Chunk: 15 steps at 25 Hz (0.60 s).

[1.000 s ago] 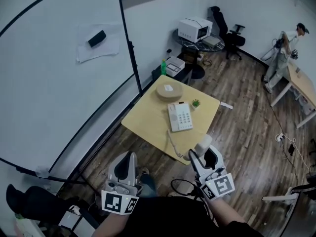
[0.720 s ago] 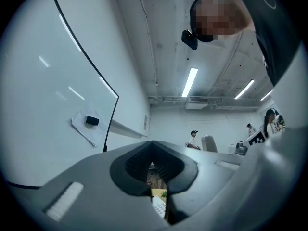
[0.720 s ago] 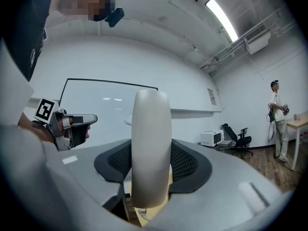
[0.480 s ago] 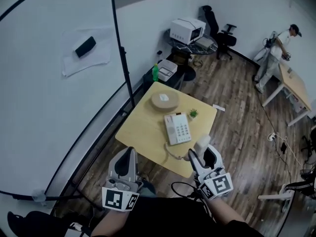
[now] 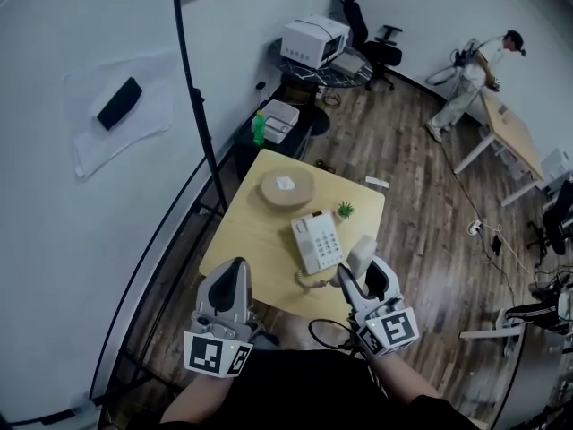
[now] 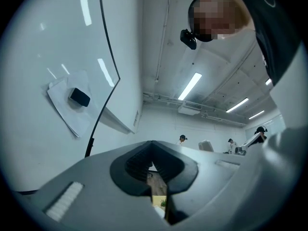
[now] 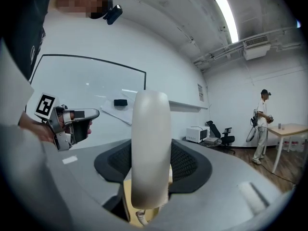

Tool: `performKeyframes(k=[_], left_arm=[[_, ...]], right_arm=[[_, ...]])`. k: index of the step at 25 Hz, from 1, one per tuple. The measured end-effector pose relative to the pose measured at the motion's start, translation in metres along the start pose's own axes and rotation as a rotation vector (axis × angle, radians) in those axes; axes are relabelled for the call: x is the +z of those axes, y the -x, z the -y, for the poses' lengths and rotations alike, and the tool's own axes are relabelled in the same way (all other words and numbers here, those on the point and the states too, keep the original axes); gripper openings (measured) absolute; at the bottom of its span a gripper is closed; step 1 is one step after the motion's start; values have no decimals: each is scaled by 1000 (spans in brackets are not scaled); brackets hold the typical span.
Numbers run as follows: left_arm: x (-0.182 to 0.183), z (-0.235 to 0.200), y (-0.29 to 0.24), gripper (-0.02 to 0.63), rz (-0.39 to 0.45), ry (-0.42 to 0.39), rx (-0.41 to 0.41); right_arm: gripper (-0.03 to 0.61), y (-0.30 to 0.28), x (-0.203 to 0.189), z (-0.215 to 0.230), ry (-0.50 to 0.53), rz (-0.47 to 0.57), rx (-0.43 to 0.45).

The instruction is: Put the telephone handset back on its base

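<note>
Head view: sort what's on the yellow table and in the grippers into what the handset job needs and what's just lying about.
Needed for the job:
- telephone handset, gripped by the right gripper
- telephone base
- coiled cord

Just lying about:
- round tan box
- small potted plant
- left gripper, shut, holding nothing

The handset (image 5: 363, 256) is off-white, smooth and rounded. It stands upright, clamped at its sides between the pads of the right gripper (image 5: 363, 279), above the near right edge of the yellow table (image 5: 242, 240). The base (image 5: 317, 242) (white, with a block of grey keys) lies flat near the table's middle, apart from the handset, its cradle bare. A coiled cord (image 5: 310, 281) curls from the base's near end toward the handset's lower end.
</note>
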<state>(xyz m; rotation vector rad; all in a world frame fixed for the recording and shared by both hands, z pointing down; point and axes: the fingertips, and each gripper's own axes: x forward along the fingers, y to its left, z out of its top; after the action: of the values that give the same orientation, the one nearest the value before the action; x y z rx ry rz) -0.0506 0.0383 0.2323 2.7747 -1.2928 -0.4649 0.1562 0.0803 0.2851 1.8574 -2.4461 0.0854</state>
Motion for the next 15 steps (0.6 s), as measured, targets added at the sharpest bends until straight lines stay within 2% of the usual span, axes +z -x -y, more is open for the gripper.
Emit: performKeyframes(k=[8,15], left_arm=[[-15,-40,-33,0,-22,50,-79],[-33,-54,-45,0,-52,82,-84]], right_arm=[[221,-52,-13,2,5,-60,-75],[221,-96,-47,18,24,-160,-83]])
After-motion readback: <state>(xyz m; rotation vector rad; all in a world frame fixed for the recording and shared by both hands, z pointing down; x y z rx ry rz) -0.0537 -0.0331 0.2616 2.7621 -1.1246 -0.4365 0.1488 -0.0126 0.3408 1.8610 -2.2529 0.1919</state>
